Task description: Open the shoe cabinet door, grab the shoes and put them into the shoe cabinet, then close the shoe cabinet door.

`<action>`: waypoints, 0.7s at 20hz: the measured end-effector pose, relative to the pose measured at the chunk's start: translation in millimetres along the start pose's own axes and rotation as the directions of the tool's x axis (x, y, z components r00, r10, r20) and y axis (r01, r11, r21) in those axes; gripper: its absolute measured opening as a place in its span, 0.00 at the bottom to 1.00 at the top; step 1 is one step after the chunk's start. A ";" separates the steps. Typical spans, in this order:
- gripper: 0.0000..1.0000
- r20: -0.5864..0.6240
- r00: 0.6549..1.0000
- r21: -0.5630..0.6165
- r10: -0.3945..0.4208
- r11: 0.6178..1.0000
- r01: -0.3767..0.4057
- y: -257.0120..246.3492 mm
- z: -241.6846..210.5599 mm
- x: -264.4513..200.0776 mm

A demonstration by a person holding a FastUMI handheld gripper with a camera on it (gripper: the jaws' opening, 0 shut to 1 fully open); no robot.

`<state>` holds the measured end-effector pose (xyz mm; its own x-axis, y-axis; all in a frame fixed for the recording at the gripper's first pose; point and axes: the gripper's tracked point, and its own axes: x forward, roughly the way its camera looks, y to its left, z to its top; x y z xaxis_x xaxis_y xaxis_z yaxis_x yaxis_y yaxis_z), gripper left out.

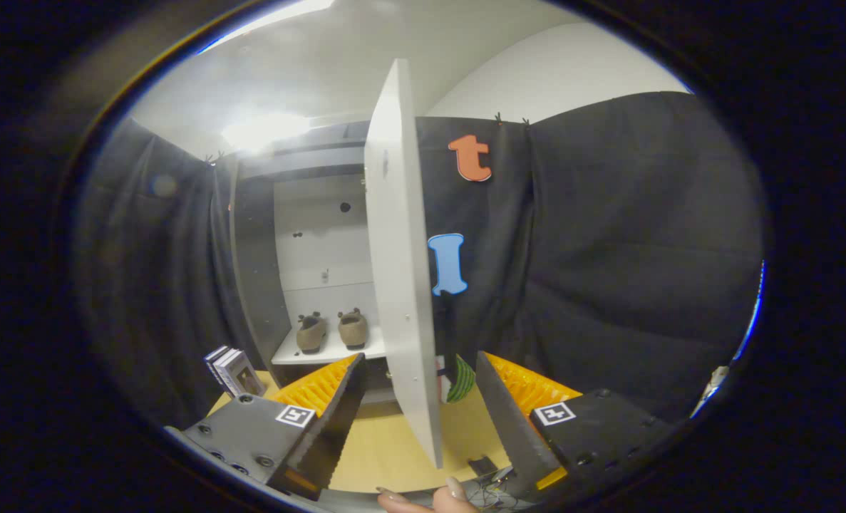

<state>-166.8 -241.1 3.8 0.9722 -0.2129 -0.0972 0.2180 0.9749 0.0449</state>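
The white shoe cabinet (323,242) stands ahead with its door (398,271) swung wide open, edge-on to me. A pair of brown shoes (331,330) rests side by side on the white shelf (326,354) inside. My gripper (419,399) is open, and the lower edge of the door hangs between its two fingers without either finger pressing on it. The fingers (323,399) spread to either side of the door.
The cabinet stands on a light wooden tabletop (380,449). A small stack of cards or boxes (234,370) leans left of the cabinet. A green striped object (462,380) lies behind the door. A person's fingertips (430,499) and some cables show at the near edge.
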 end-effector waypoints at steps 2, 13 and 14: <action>0.95 -0.009 1.000 -0.009 0.017 1.000 -0.017 -31.7 2.3 23.3; 0.95 -0.059 0.945 0.032 0.321 0.947 -0.319 -60.8 4.0 155.6; 0.95 -0.063 0.936 0.031 0.345 0.938 -0.344 -54.2 2.1 164.6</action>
<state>-18.4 -329.1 -12.6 0.9803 0.1414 -0.1383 -0.1273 0.9862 0.1062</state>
